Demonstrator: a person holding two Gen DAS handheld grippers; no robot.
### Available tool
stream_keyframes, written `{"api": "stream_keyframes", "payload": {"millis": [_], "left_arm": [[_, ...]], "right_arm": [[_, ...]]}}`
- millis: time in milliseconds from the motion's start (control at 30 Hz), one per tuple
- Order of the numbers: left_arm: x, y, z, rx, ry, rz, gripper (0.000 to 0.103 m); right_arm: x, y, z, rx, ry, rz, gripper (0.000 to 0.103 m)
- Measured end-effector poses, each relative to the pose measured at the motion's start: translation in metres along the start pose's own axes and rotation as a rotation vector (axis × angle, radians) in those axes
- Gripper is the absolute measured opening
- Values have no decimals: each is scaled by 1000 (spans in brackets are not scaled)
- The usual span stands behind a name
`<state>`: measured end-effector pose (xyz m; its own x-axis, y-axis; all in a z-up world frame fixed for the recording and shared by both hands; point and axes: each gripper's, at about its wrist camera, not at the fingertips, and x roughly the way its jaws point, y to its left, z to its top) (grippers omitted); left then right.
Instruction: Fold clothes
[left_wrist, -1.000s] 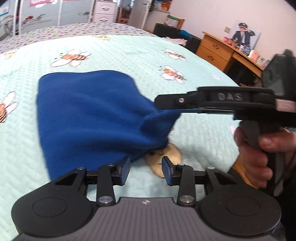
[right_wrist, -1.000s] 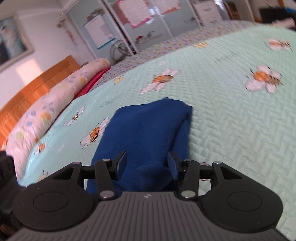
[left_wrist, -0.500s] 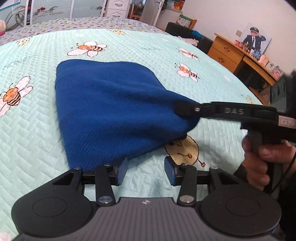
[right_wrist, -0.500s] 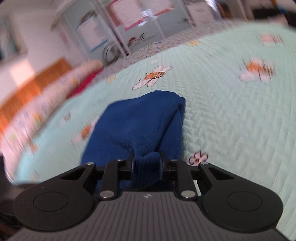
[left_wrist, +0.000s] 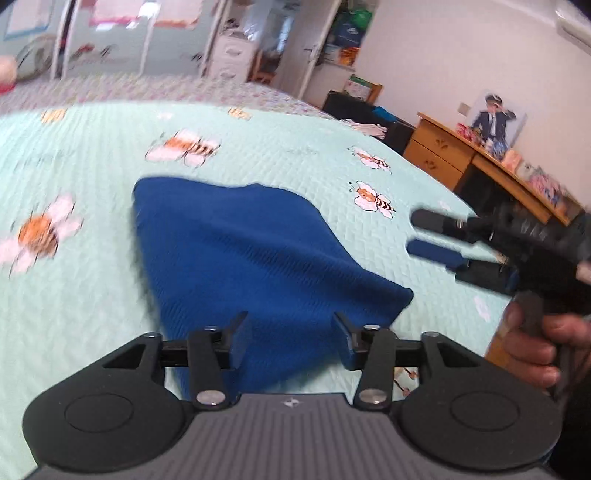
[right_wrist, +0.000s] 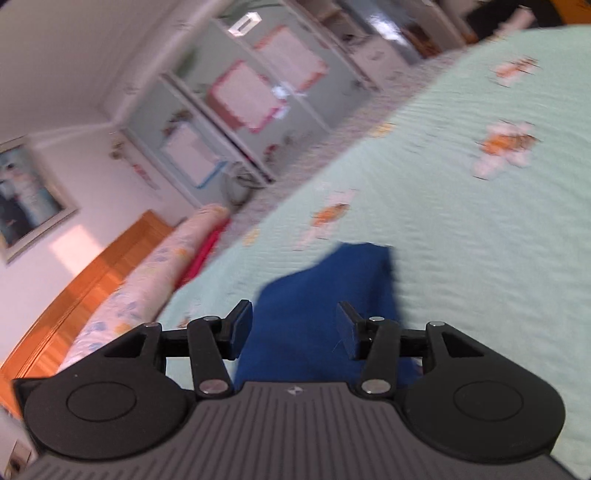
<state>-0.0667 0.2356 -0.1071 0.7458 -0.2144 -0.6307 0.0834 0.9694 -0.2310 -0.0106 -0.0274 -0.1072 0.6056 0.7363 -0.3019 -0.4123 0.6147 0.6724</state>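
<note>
The work surface is a pale mint quilted bedspread (left_wrist: 332, 155) printed with bees and flowers; it extends bare around the garment on the left, far and right sides. Its right edge drops off just beside a wooden desk with drawers (left_wrist: 439, 147), and a black seat holding light-coloured items (left_wrist: 369, 118) stands beyond the far corner. In the right wrist view an orange wooden headboard (right_wrist: 92, 277) and a long floral pillow roll (right_wrist: 147, 273) bound the far left side of the bed, with a mirrored wardrobe (right_wrist: 258, 103) behind.

The task item, a dark blue knit garment (left_wrist: 258, 266), lies on the bedspread as a folded, roughly triangular mass, widest at the near end and narrowing toward the far left corner.

The left gripper (left_wrist: 291, 343) stands with its jaws apart, having just been opening; the near edge of the garment shows between the fingers, with no pad pressing on it.

The right gripper (left_wrist: 415, 234), held by a hand (left_wrist: 535, 350), is clear of the garment to its right. Its jaws have just been opening and stand apart, with nothing clamped. In its own view the garment lies beyond and below the fingers (right_wrist: 238, 328).
</note>
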Motion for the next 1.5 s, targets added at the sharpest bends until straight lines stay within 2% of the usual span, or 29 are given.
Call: {"api": "stream_keyframes", "payload": {"millis": [67,133,200,300,400,533,600,633,800,900,967,1033,1100,1133,1167,1200,1233,1300,1333,1367,1400,1500], "left_arm": [[20,11,-11,-39,84,45,47],[16,19,-20,-60,78,23,47],[7,22,-24,-49,68,8,47],[-1,26,-25,-50,61,-9,48],[-2,19,-22,-39,49,-11,48],[-1,5,-17,21,36,0,52],[9,7,-20,34,74,23,52],[12,10,-23,17,78,19,51],[10,7,-25,30,74,15,52],[12,7,-24,30,77,19,52],[12,7,-25,32,77,22,53],[10,6,-24,38,77,23,53],[10,8,-24,36,77,20,53],[11,8,-24,33,77,18,54],[11,8,-24,31,78,17,55],[12,7,-24,34,78,17,56],[12,6,-24,38,78,18,58],[13,2,-26,56,78,27,60],[13,1,-26,62,78,30,60],[12,0,-27,68,79,33,60],[11,0,-27,64,79,31,60],[8,2,-26,55,77,21,60]], "right_arm": [[20,8,-1,-35,29,-15,51],[43,6,-5,-70,64,-114,51],[57,-4,-5,-56,70,-154,51],[65,-25,6,56,71,-112,51],[75,-33,18,59,71,-129,51],[103,-47,29,88,154,-127,49],[114,-49,31,74,191,-128,34],[118,-49,32,63,206,-132,13],[118,-43,54,24,158,-110,9],[117,-39,61,-39,113,-120,0],[127,-46,60,-70,154,-183,0],[127,-56,56,-27,194,-231,3],[105,-52,50,-11,144,-165,5],[95,-49,47,-4,121,-128,14],[88,-46,44,3,115,-103,33],[82,-44,42,8,110,-80,41],[81,-42,39,4,113,-70,46],[88,-41,37,-9,149,-84,46],[94,-40,35,-16,174,-94,36],[100,-39,33,-30,207,-97,6],[105,-36,32,-53,231,-110,7],[103,-39,37,-54,196,-114,6]]}}
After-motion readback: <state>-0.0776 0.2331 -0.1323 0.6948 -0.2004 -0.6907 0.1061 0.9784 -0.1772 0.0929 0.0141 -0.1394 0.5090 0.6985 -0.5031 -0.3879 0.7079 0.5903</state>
